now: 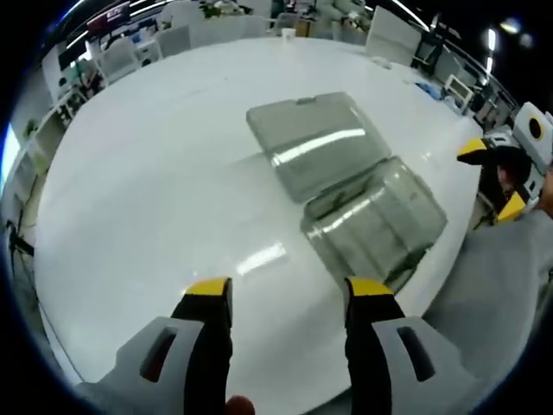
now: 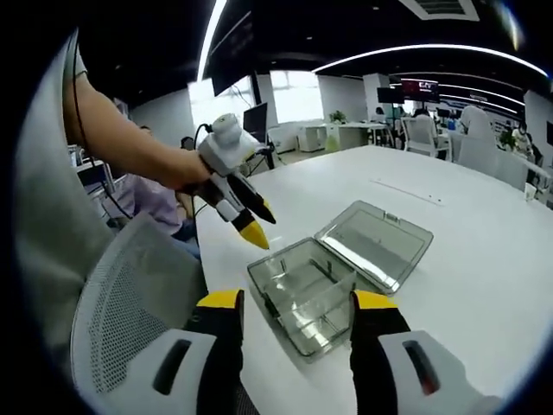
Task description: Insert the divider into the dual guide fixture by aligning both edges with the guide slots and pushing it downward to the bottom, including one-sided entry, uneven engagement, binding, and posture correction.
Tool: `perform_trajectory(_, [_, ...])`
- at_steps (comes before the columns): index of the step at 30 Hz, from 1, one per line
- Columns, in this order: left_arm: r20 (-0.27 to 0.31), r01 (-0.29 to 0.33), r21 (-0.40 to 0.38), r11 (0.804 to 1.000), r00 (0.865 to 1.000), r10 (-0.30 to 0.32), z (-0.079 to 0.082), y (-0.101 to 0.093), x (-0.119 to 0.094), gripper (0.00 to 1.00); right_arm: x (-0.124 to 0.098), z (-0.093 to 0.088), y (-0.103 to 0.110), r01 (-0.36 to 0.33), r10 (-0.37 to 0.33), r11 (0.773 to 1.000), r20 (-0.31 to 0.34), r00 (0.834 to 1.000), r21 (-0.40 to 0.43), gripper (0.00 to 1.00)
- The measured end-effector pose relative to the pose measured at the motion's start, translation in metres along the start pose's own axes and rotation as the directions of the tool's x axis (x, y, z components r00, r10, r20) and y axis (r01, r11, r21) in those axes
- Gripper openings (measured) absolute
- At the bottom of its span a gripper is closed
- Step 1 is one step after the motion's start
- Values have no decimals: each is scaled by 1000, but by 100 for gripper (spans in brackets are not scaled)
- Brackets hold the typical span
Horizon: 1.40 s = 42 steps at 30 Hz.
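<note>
One big white tabletop (image 1: 155, 199) is seen, and on it one clear plastic box (image 2: 302, 303) lies open with its lid (image 2: 376, 242) flat beside it, near the table's edge. A thin divider (image 2: 333, 270) seems to stand inside the box already, though this is hard to tell. Two grippers are counted: the left hand-held gripper (image 1: 289, 290) and the right hand-held gripper (image 2: 294, 301) are both held wide open with nothing in them, so the divider should be gripped gently and kept straight while it is pushed down.
</note>
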State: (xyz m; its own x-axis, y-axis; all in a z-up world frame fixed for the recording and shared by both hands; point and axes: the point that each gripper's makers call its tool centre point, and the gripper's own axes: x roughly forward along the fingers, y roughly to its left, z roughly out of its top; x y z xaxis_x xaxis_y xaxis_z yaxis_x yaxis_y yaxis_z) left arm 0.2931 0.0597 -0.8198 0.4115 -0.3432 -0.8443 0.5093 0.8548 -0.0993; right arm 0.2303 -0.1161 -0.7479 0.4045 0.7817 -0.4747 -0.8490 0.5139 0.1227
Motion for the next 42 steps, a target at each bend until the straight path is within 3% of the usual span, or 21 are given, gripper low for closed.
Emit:
perform_trajectory(6, [-33, -14, -12, 1000, 999, 14, 2, 2, 8, 49, -1, -3, -2, -4, 3, 1000, -29, 1000, -24, 55])
perform_trajectory(16, [-92, -36, -22, 999, 995, 34, 2, 2, 20, 44, -5, -3, 0, 2, -6, 997, -53, 999, -80, 55])
perform_trajectory(42, [-215, -110, -89, 990, 973, 88, -6, 15, 40, 37, -8, -5, 3, -3, -2, 997, -56, 998, -83, 55])
